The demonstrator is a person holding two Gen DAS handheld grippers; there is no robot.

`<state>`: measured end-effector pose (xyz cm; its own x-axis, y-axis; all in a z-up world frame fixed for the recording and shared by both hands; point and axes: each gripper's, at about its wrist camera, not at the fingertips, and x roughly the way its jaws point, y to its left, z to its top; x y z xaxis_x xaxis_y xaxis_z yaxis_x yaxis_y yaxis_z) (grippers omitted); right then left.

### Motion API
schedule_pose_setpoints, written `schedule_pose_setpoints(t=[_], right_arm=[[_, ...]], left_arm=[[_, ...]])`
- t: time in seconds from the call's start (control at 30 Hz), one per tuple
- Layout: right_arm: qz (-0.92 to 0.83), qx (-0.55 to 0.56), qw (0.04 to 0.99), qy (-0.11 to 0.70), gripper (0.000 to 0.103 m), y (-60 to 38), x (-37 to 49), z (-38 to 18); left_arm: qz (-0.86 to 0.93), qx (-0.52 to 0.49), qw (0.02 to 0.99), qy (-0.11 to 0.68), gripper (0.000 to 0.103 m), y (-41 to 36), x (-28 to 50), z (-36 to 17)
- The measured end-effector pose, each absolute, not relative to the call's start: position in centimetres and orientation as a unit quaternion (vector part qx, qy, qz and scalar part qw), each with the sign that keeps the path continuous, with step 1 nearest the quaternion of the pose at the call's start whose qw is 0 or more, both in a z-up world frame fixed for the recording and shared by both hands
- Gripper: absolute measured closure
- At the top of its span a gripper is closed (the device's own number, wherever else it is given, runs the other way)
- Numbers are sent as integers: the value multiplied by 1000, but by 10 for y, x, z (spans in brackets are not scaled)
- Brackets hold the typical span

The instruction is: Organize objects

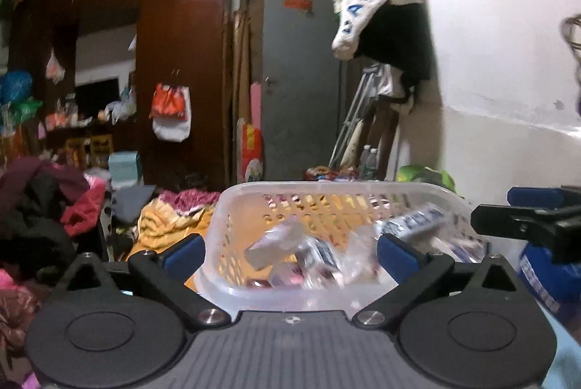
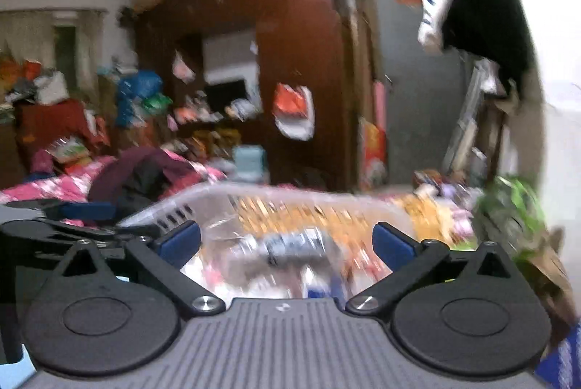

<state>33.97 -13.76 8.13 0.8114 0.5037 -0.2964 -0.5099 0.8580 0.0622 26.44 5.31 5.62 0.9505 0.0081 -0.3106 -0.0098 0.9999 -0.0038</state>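
Both the left gripper (image 1: 290, 252) and right gripper (image 2: 287, 243) are held wide apart, empty, before the filled basket (image 1: 232, 203); another loose item should be sought.

Dark red wardrobe (image 1: 174, 62), grey door (image 1: 301, 80), white wall (image 1: 501, 80)

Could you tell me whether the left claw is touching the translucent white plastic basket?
Apart. In the left wrist view the left claw stands wide open, its blue pads flanking the translucent white plastic basket with gaps visible on both sides.
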Motion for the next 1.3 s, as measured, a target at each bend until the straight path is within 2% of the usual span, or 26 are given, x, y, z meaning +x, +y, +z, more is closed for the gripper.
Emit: schedule_pose_setpoints(t=[0.17,0.43,0.8,1.3], right_arm=[[218,-71,965,128,0,-146,298,69],[190,-89,966,153,0,-148,265,69],[199,-24,967,156,0,-165,266,71],[198,-34,968,151,0,-162,260,60]], left_arm=[[3,-11,987,162,1,48,233,54],[11,-1,988,156,1,37,204,53],[7,-3,987,163,1,41,192,50],[5,0,987,161,1,39,187,50]])
